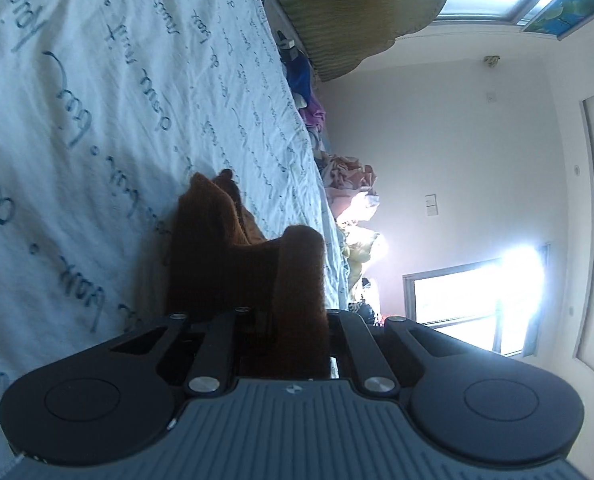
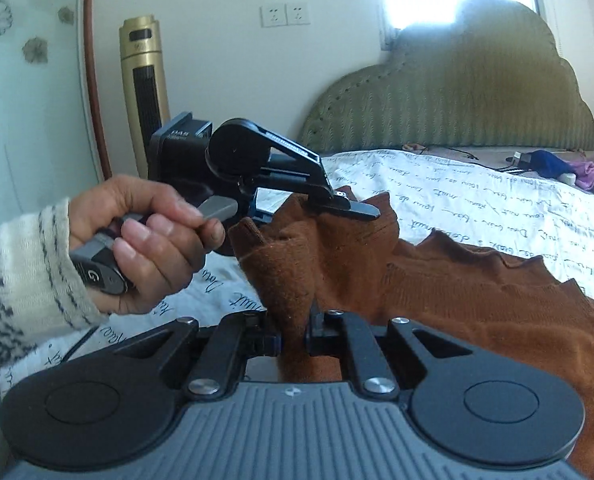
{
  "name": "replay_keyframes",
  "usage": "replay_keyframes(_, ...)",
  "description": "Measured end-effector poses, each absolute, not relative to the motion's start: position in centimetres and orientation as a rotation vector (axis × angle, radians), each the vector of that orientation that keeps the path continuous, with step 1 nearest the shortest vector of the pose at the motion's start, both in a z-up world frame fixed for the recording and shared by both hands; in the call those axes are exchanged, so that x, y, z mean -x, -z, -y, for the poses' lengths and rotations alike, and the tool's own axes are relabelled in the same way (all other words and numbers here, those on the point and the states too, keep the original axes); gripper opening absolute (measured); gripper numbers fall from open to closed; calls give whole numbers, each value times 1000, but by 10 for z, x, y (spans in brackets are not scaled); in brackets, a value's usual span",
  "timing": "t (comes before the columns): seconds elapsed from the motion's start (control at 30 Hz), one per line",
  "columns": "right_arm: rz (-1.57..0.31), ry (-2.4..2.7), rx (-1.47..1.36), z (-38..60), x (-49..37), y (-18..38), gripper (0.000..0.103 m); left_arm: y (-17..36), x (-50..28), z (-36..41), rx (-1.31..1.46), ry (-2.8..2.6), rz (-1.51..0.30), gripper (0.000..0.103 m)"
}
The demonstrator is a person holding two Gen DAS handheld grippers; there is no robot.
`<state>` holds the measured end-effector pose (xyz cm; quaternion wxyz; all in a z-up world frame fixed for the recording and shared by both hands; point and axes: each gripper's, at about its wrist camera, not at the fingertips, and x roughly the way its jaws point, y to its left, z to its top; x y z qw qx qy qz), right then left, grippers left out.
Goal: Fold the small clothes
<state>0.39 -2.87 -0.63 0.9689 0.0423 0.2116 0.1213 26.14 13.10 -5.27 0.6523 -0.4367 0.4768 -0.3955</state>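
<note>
Now, through the left wrist we pinch the brown garment [image 1: 257, 264] above the bedsheet [image 1: 117, 100] with our left gripper [image 1: 293, 320], and through the right our right gripper [image 2: 297, 328] clamps its other edge, so lifting evenly should keep it taut.

The rust-brown knitted garment [image 2: 477, 300] is soft, fuzzy wool-like cloth, matt, with a fine ribbed weave and a slightly hairy edge. Under it lies a pale cotton bedsheet printed with dark handwriting [image 1: 117, 100], thin, creased and matt. The black plastic left gripper [image 2: 353, 210] has a smooth, faintly shiny shell; the black-and-grey right gripper [image 2: 293, 332] shows matt ribbed grey plastic and bright polished metal pivot pins. The olive-green headboard [image 2: 457, 108] looks padded, in ribbed stitched fabric. The gold tower fan [image 2: 143, 92] is glossy, metallic-looking plastic. The cream knitted sleeve [image 2: 21, 272] is coarse wool.
</note>
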Motion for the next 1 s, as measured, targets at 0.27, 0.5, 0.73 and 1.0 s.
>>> replay_keyframes(0.27, -413, -164, -168, 92, 5, 2, 9, 57, -253, -45, 1041, 925, -1115, 11)
replay_keyframes(0.5, -402, -95, -244, 147, 13, 7, 9, 71, -258, 36, 966, 928, -1207, 10)
replay_keyframes(0.73, -419, -51, -287, 176, 24, 23, 9, 76, -255, 84, 726, 893, -1286, 9)
replay_keyframes(1.0, -384, -3, -396, 206, 32, 27, 9, 57, -258, 131, 621, 910, -1289, 9)
